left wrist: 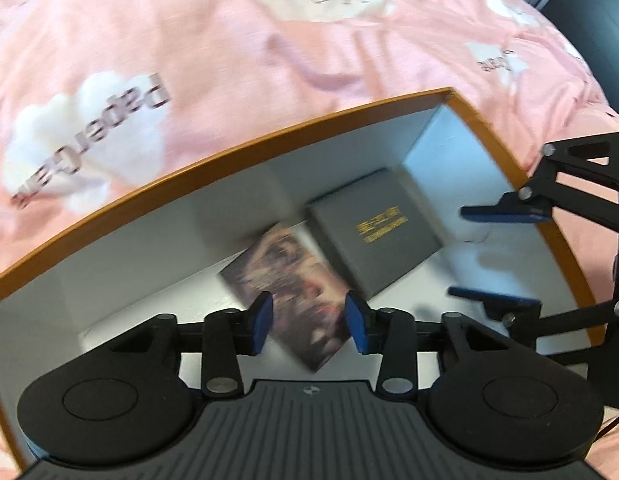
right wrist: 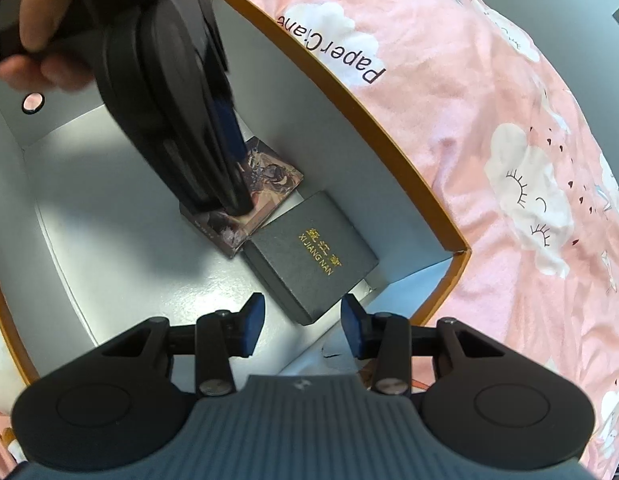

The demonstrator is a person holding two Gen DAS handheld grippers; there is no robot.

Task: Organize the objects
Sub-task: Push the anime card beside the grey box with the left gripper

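A large open box with an orange rim (left wrist: 237,148) and white inside lies on a pink bedspread. On its floor are a small picture-printed box (left wrist: 293,280) and a dark grey box with gold lettering (left wrist: 373,236), side by side. My left gripper (left wrist: 307,324) is open just above the picture box, its pads either side of it. My right gripper (left wrist: 497,256) is open at the box's right end. In the right wrist view the right gripper (right wrist: 303,328) is open above the grey box (right wrist: 309,256). The left gripper (right wrist: 229,148) covers part of the picture box (right wrist: 269,180).
The pink bedspread with white clouds and lettering (right wrist: 489,120) surrounds the box on all sides. The box walls (right wrist: 349,184) stand tall around the two small boxes. A hand (right wrist: 33,40) holds the left gripper at the upper left.
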